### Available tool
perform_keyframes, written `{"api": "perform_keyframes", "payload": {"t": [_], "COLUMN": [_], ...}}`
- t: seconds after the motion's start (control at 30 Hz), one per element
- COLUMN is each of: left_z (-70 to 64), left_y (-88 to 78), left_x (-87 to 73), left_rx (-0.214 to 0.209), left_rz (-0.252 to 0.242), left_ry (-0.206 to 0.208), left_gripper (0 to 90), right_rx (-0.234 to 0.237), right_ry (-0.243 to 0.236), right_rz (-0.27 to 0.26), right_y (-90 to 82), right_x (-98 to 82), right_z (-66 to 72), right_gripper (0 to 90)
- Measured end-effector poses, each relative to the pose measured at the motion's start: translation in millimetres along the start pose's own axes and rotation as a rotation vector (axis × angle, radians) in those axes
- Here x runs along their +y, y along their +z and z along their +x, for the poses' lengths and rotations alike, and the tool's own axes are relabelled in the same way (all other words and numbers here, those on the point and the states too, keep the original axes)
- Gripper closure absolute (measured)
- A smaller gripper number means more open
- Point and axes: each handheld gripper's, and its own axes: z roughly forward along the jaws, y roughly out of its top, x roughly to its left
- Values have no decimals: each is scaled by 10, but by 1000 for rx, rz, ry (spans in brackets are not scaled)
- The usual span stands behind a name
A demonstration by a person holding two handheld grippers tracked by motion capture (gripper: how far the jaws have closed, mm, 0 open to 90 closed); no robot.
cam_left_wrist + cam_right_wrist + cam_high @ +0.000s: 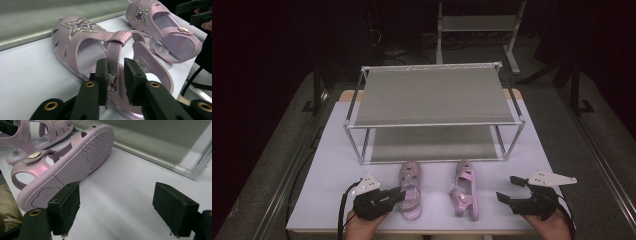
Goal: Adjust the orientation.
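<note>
Where the tabletop (332,150) runs to its near edge, both hands come in with their grippers low over it.

Left hand (362,226): enters at the near edge left of centre, its gripper pointing right and slightly away, toward the left sandal.

Left gripper (399,194): jaws narrowly parted around the ankle strap of the left sandal (410,189); in the left gripper view one pad lies against the strap (113,62) and the other stands a little off it, so no firm squeeze shows.

Right hand (549,226): enters at the near right corner, its gripper pointing left and away.

Right gripper (509,189): jaws wide apart, holding nothing, just right of the right sandal (464,189).

Left sandal: flat on its sole near the near edge, toe toward the rack.

Right sandal: tipped on its side, with its ridged sole (75,165) facing the right gripper.

Rack (434,112): two-shelf metal frame across the middle and far part of the tabletop, both shelves bare, its front rail just beyond the sandal toes.

Open room: bare strips along the left and right edges beside the rack; a gap between the two sandals.
</note>
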Motion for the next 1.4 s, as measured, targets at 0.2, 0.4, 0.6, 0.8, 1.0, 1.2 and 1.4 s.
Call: {"api": "perform_keyframes", "payload": {"t": [0.2,0.4,0.6,0.8,1.0,1.2,1.4], "left_z": [72,150,80,-26,-9,33,112], "left_y": [-89,-193,-309,-285,-242,-126,6], "left_x": [23,20,73,126,178,241,218], "left_rx": [53,20,-17,-44,-68,-44,-20], "left_rz": [-52,-120,-193,-231,-263,-292,-305], "left_ry": [-7,-85,-107,-98,-123,-140,-186], "left_gripper": [822,833,834,835,835,834,834], "right_rx": [1,-3,-6,-8,-4,-1,-1], "right_ry": [-4,14,18,33,32,33,47], "right_rz": [6,-1,-11,-33,-45,-42,-51], "right_y": [2,-14,-35,-69,-82,-84,-88], "right_x": [-10,-16,-13,-12,0,-9,-10], "right_z": [1,-28,-25,-27,-14,0,-18], "right_gripper": [214,213,213,213,213,212,212]}}
